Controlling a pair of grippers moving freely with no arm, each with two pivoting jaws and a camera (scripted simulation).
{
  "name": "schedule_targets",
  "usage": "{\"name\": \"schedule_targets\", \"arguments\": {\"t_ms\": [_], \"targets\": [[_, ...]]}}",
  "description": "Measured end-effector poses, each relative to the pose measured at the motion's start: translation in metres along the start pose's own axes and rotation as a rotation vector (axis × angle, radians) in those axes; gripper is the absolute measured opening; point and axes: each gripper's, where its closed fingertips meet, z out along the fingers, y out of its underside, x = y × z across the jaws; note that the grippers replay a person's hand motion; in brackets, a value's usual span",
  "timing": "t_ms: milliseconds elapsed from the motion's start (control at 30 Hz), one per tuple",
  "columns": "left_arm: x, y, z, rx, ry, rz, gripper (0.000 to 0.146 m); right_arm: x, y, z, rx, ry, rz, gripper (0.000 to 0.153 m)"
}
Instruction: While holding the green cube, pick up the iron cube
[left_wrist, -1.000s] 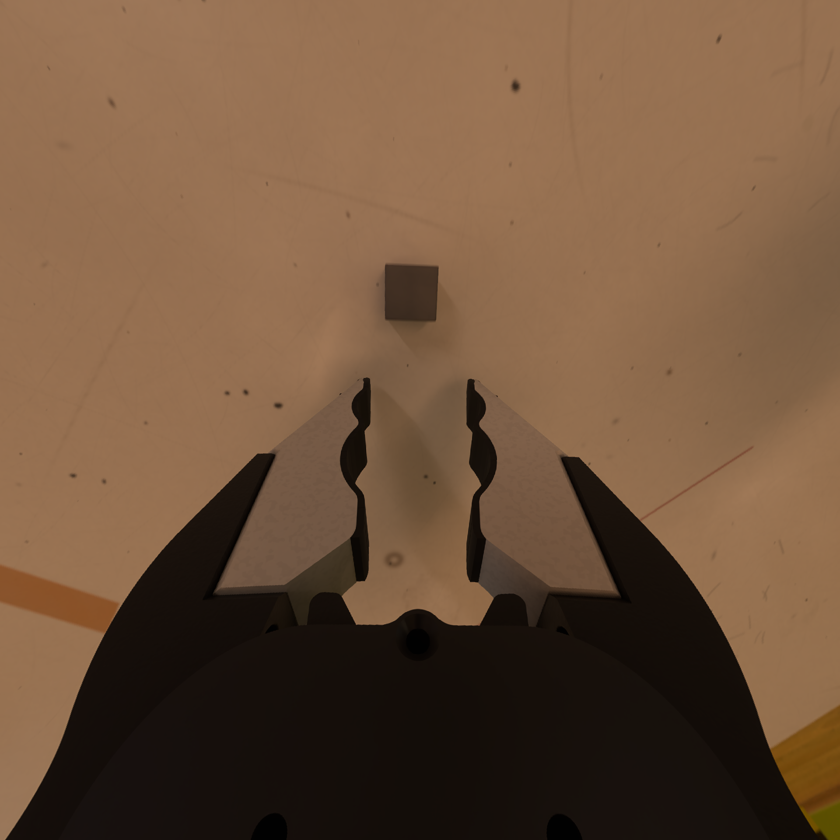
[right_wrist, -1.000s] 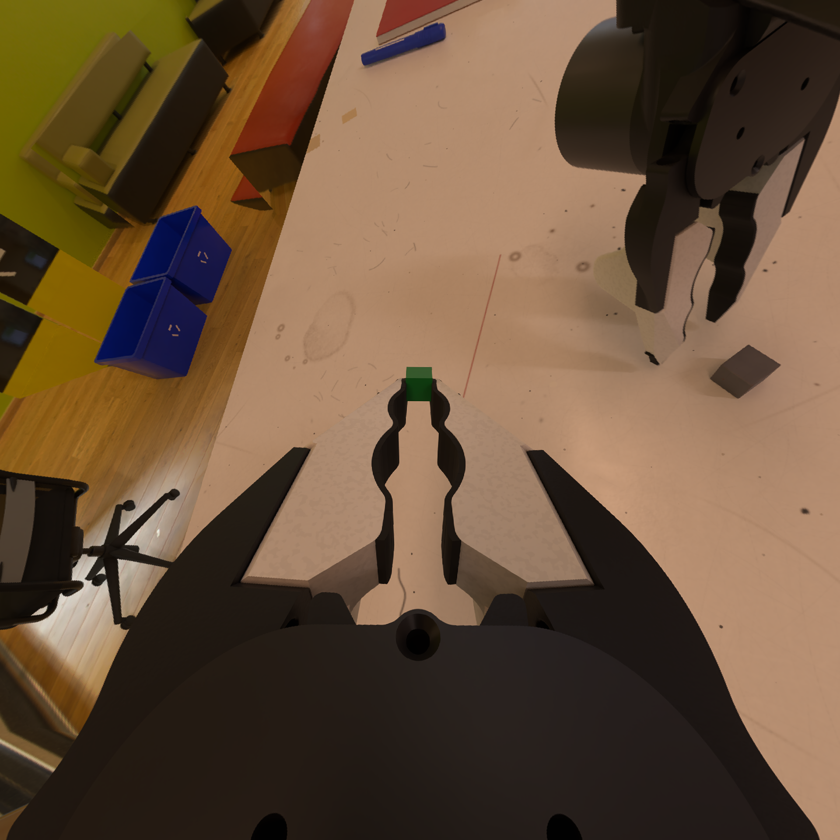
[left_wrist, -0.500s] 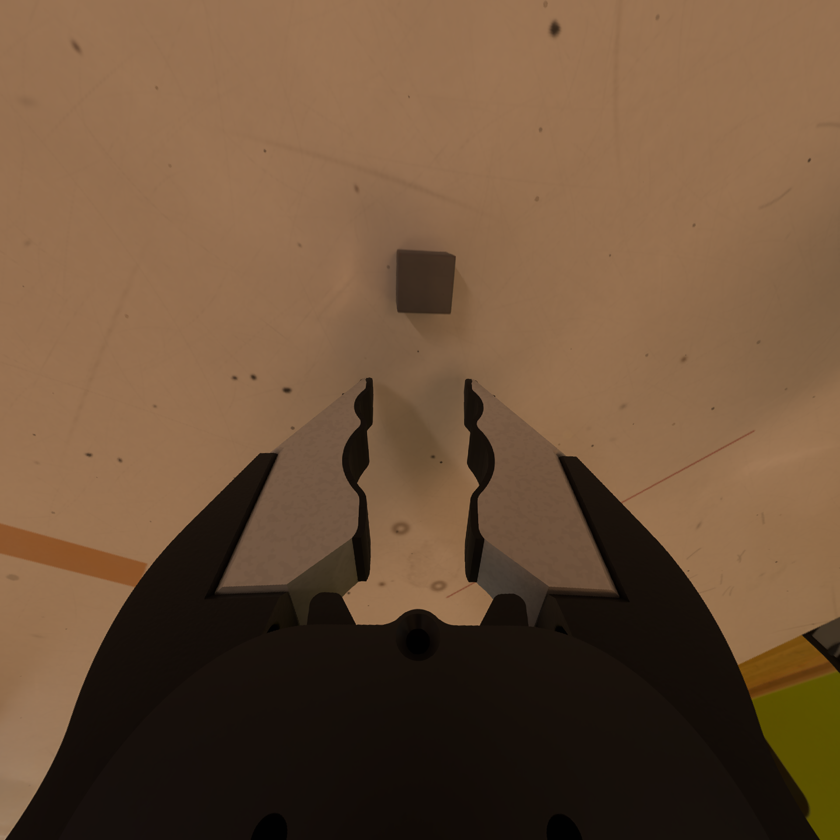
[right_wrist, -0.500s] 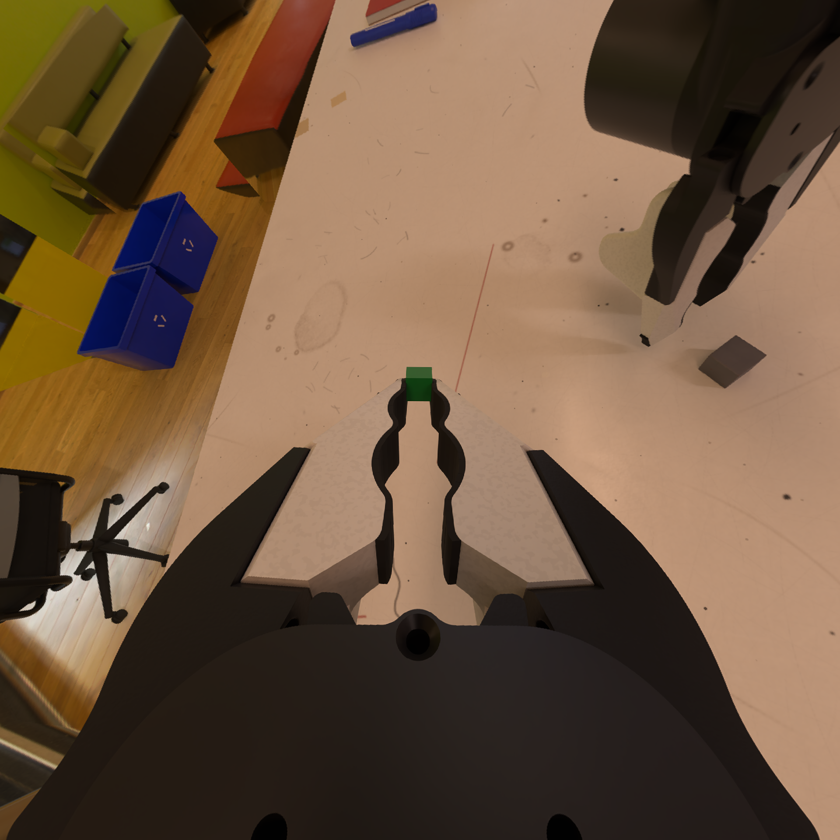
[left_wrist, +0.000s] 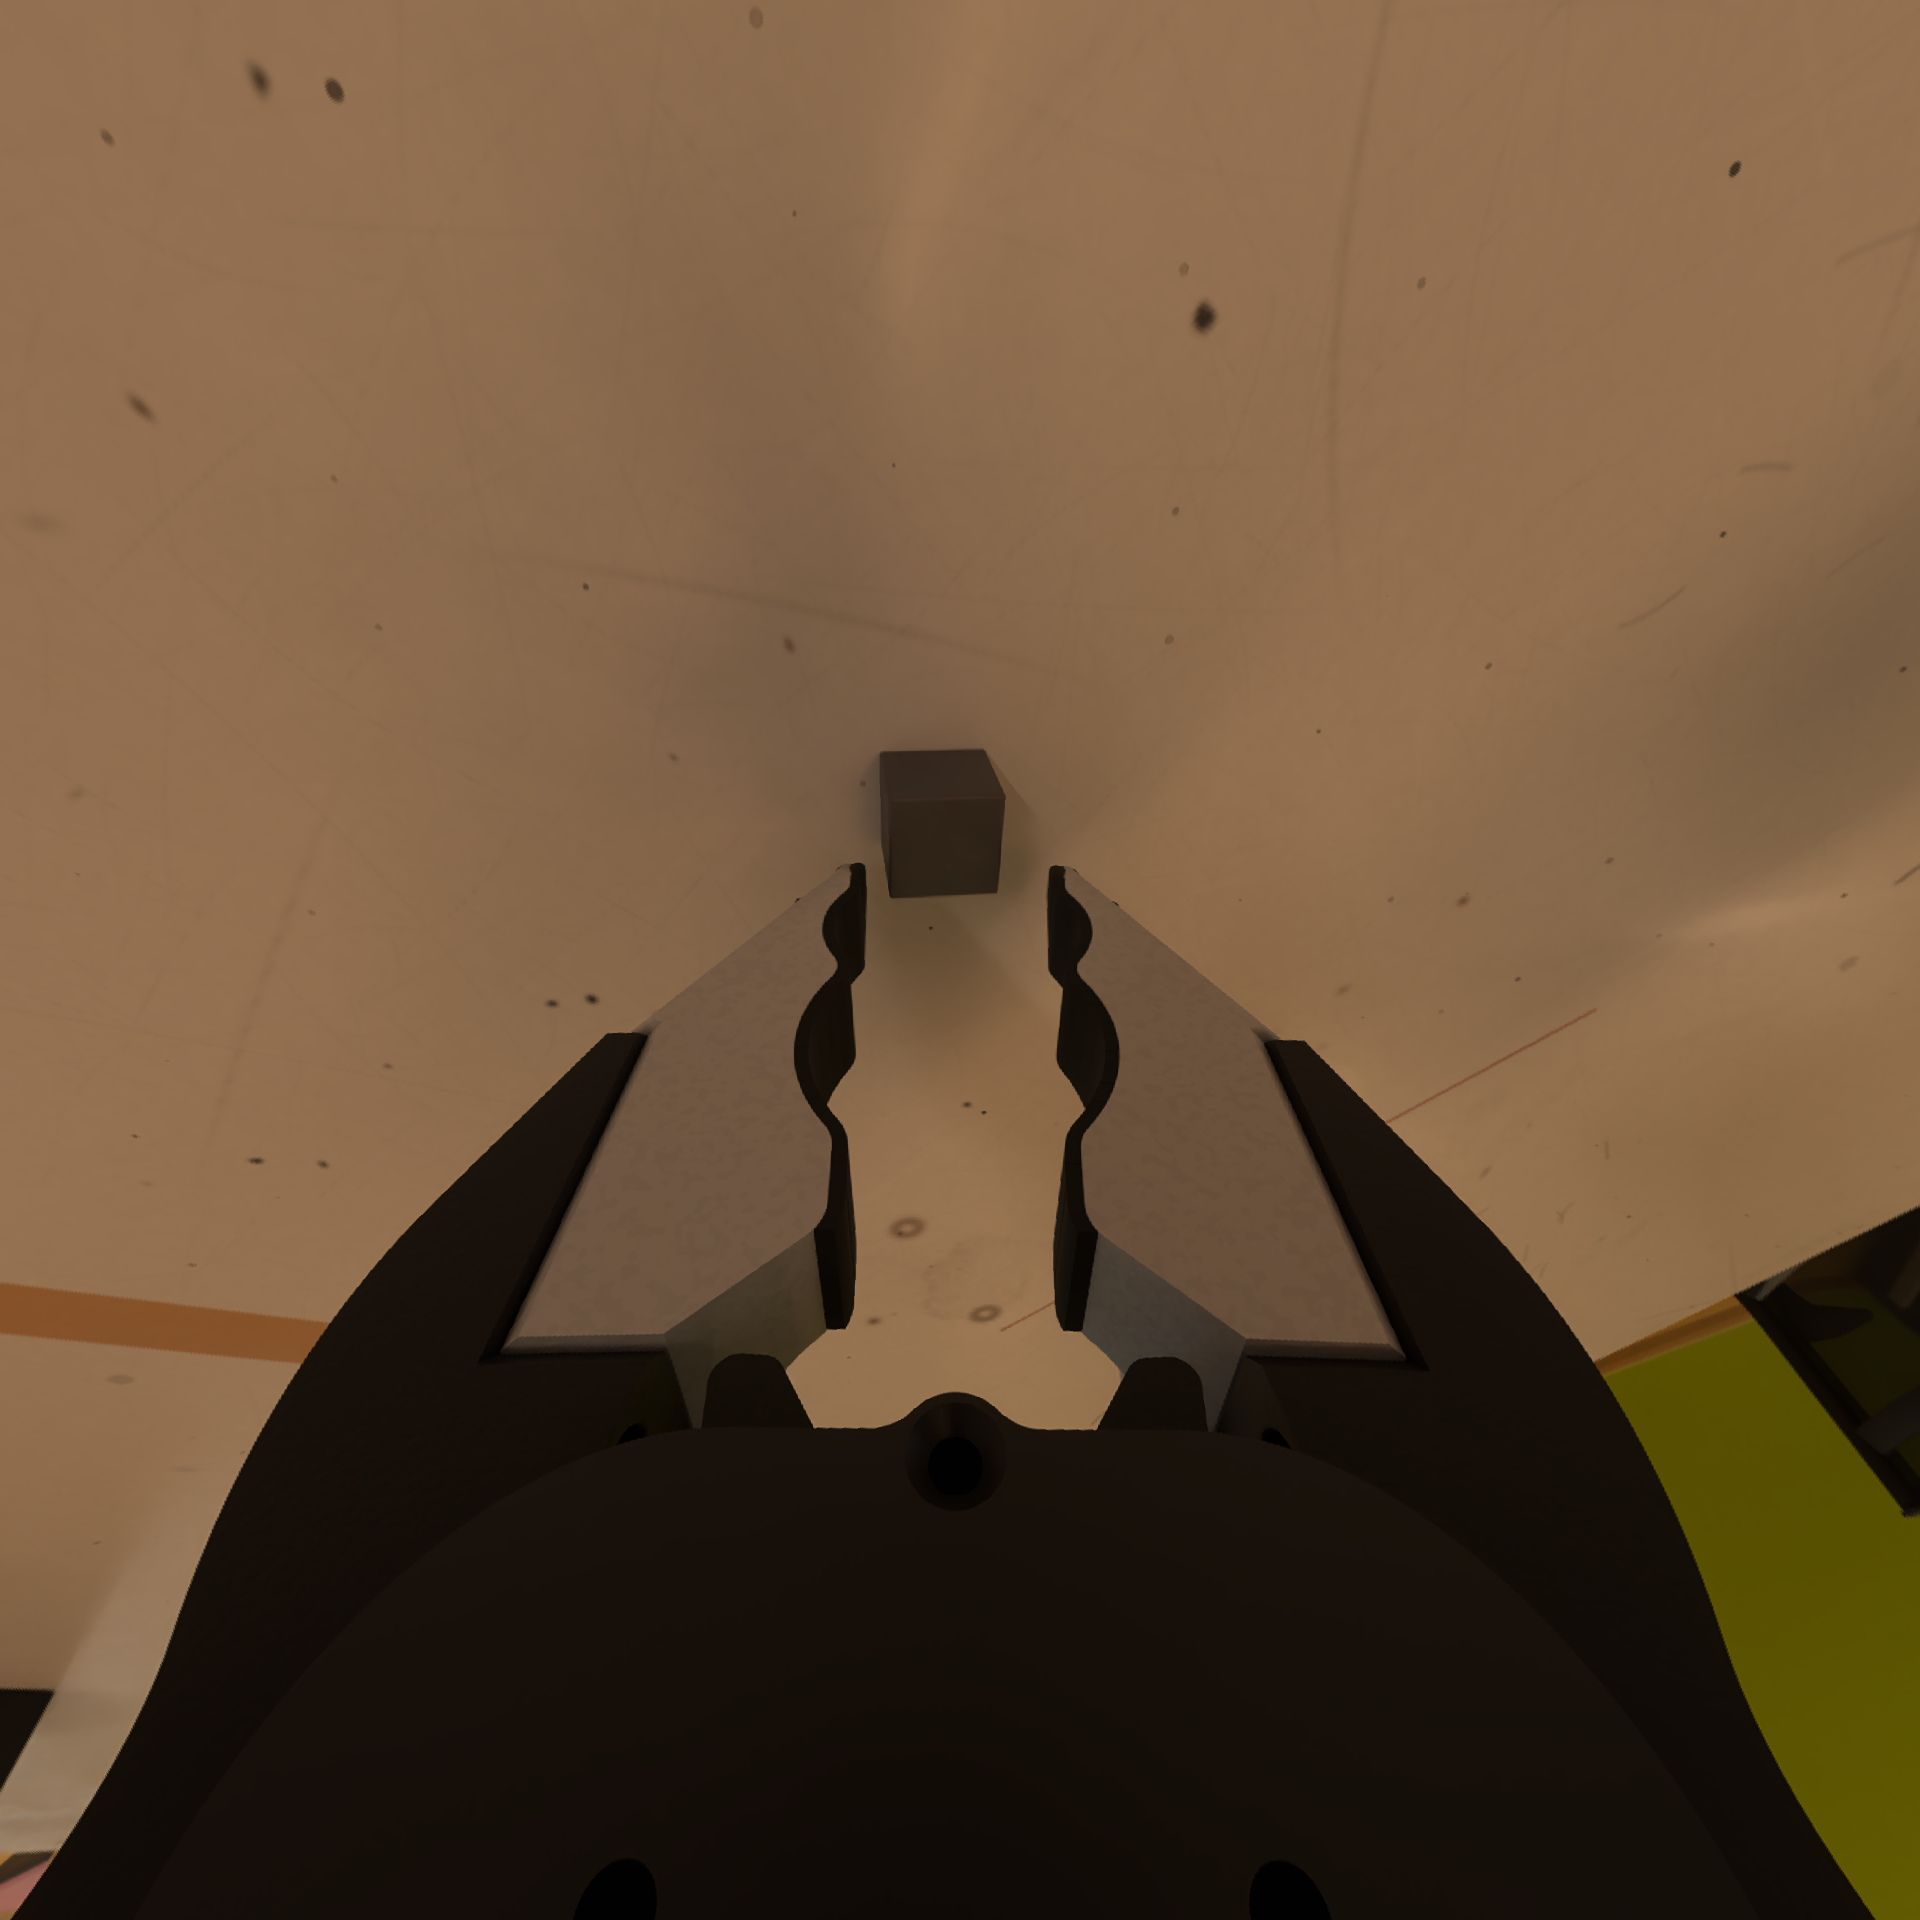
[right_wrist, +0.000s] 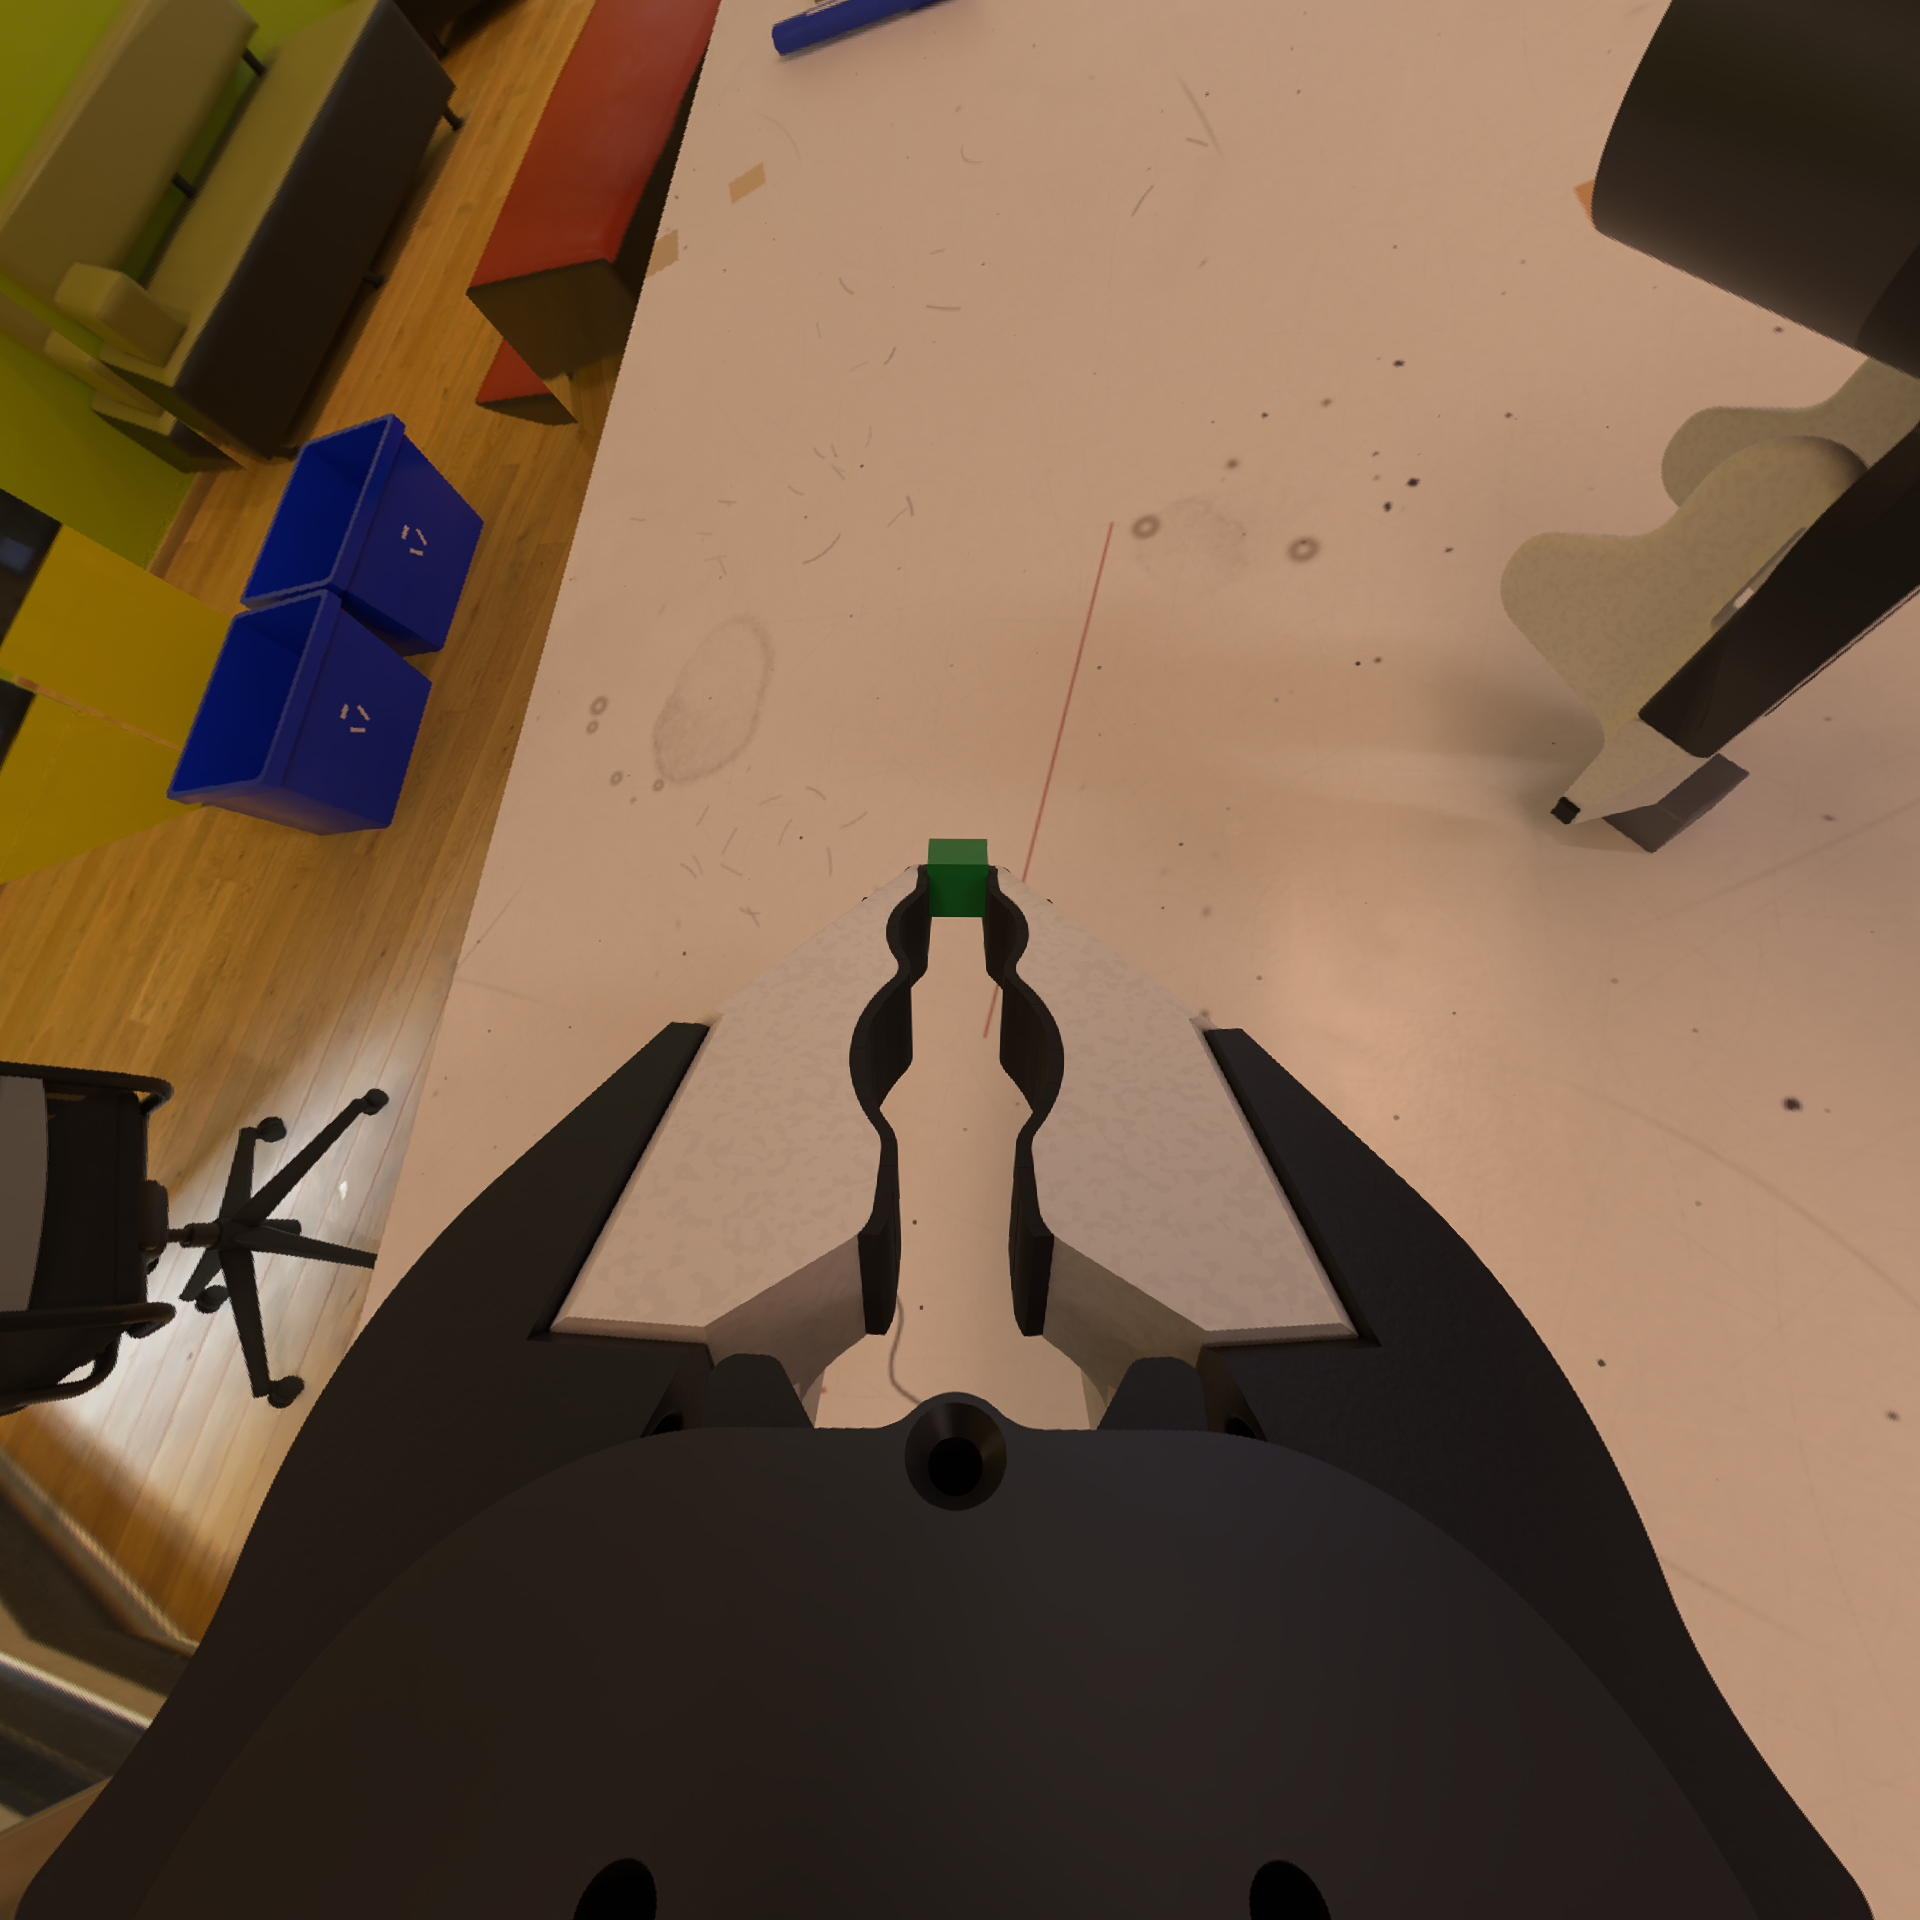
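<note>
The dark grey iron cube (left_wrist: 941, 823) rests on the pale table just beyond my left gripper's fingertips, centred on the gap. My left gripper (left_wrist: 954, 883) is open and empty. In the right wrist view my right gripper (right_wrist: 956, 883) is shut on the small green cube (right_wrist: 956, 878) at its fingertips, held above the table. The left gripper (right_wrist: 1704, 675) shows at the far right of that view, low over the iron cube (right_wrist: 1688, 800), which is partly hidden behind its fingers.
The table's left edge (right_wrist: 582, 582) drops to a wooden floor with two blue bins (right_wrist: 332, 623), a red bench (right_wrist: 603, 187) and an office chair (right_wrist: 125, 1226). A blue marker (right_wrist: 842, 21) lies at the table's far end.
My left gripper has moved down and forward to the iron cube, which now sits just beyond its fingertips. The right gripper has kept the green cube and shifted slightly.
</note>
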Motion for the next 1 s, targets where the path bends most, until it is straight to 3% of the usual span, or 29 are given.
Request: {"name": "schedule_targets", "arguments": {"t_ms": [133, 700, 1000], "targets": [[-0.002, -0.002, 0.001, -0.006, -0.046, 0.025, 0.025, 0.001, 0.001, -0.001, -0.002, 0.005, 0.000, 0.009], [-0.004, -0.002, 0.001, -0.090, -0.167, 0.094, 0.021, 0.003, 0.006, 0.004, -0.044, 0.021, 0.000, 0.009], [-0.005, -0.014, -0.009, 0.214, -0.055, 0.037, 0.021, 0.013, 0.009, 0.000, -0.037, 0.060, 0.033, 0.009]]}}
